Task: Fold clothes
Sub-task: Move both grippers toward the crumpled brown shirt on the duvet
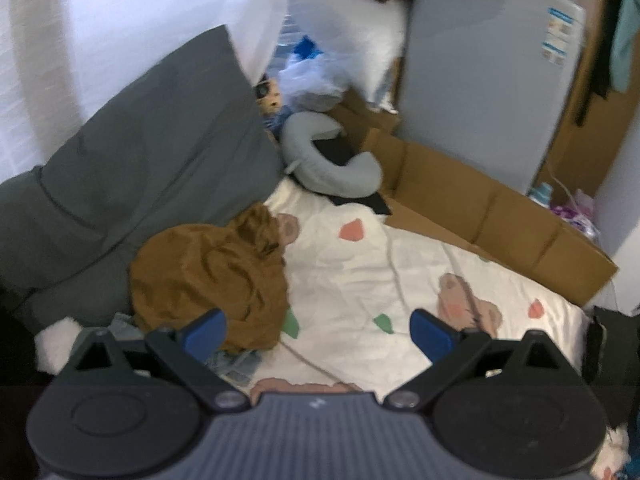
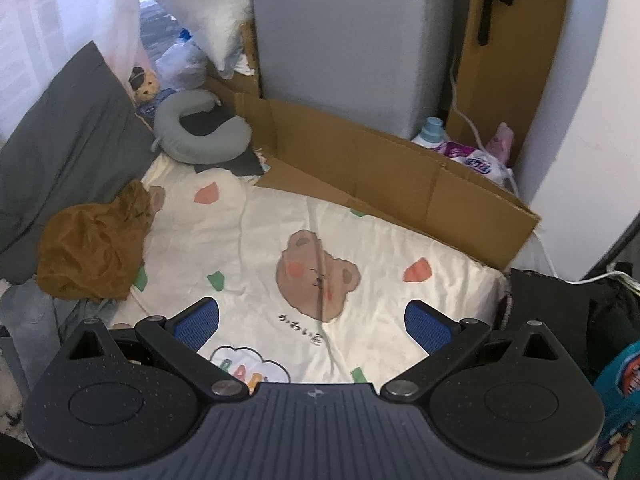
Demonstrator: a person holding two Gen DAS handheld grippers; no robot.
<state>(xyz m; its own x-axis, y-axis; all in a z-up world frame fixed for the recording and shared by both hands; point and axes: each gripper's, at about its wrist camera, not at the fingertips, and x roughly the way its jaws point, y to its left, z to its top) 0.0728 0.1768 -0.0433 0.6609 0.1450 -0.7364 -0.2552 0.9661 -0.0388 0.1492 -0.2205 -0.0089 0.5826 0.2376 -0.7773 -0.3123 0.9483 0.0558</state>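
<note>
A crumpled brown garment (image 1: 208, 280) lies in a heap on the white bear-print bed sheet (image 1: 380, 272), at the left side by the dark grey pillow. It also shows in the right wrist view (image 2: 92, 248). A blue denim garment (image 2: 36, 316) lies partly under it, a bit showing in the left wrist view (image 1: 236, 364). My left gripper (image 1: 318, 334) is open and empty, its left finger just in front of the brown heap. My right gripper (image 2: 312, 322) is open and empty above the sheet (image 2: 280, 220), to the right of the heap.
A dark grey pillow (image 1: 132, 160) leans at the left. A grey neck pillow (image 2: 200, 128) and a plush toy (image 2: 146, 82) sit at the bed's head. Flattened cardboard (image 2: 380, 168) lines the right edge, with a grey cabinet (image 2: 352, 40) behind. Dark items (image 2: 560, 312) lie at the right.
</note>
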